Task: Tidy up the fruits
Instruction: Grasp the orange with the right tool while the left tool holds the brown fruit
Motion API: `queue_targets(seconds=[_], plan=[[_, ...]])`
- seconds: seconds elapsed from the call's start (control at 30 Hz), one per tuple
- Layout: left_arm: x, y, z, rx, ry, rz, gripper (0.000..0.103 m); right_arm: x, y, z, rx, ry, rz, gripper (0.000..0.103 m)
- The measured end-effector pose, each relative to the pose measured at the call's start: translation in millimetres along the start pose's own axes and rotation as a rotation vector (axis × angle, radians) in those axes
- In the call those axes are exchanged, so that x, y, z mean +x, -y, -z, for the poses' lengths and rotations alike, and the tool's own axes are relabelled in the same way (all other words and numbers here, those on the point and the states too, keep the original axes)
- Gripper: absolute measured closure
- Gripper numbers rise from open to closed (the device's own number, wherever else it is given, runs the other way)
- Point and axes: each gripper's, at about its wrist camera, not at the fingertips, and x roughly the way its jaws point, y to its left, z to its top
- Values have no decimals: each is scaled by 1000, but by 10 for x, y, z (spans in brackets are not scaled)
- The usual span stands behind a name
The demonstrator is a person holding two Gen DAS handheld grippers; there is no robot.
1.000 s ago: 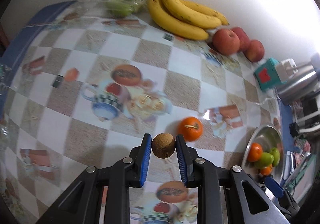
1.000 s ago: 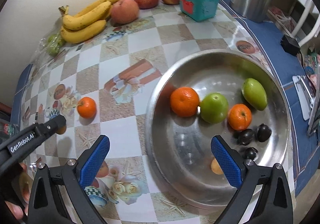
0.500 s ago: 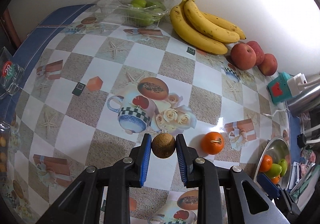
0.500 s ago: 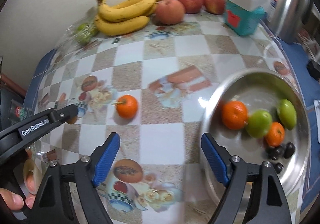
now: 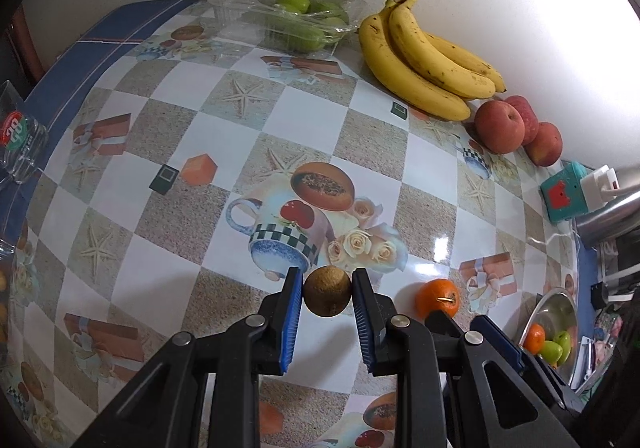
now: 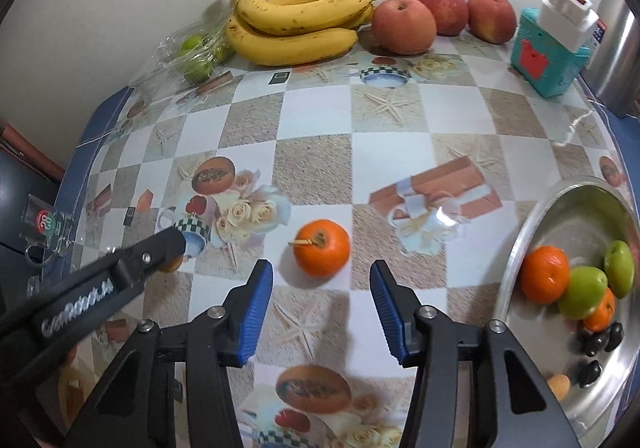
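Left gripper [image 5: 327,290] clamping small round brown fuzzy kiwi-like fruit [image 5: 327,296] above checked printed tablecloth [image 5: 312,115]; right gripper [image 6: 321,302] hanging over loose round orange tangerine with short stem [image 6: 322,252], blue pads apart, jaws just been closing, not yet touching fruit, tangerine lying on cloth just ahead of them; tangerine likely light, soft-skinned, prone to rolling and bruising; taking it across widest middle, clear of stem, pressing gently; shiny metal bowl [image 6: 516,260] waiting near right, already holding fruit.
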Motion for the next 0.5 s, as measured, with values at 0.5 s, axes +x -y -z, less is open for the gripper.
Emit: queue_targets(seconds=[0.5], plan=[[62, -75, -30, -27, -16, 17, 76, 337, -12, -105, 49, -46, 28, 63]])
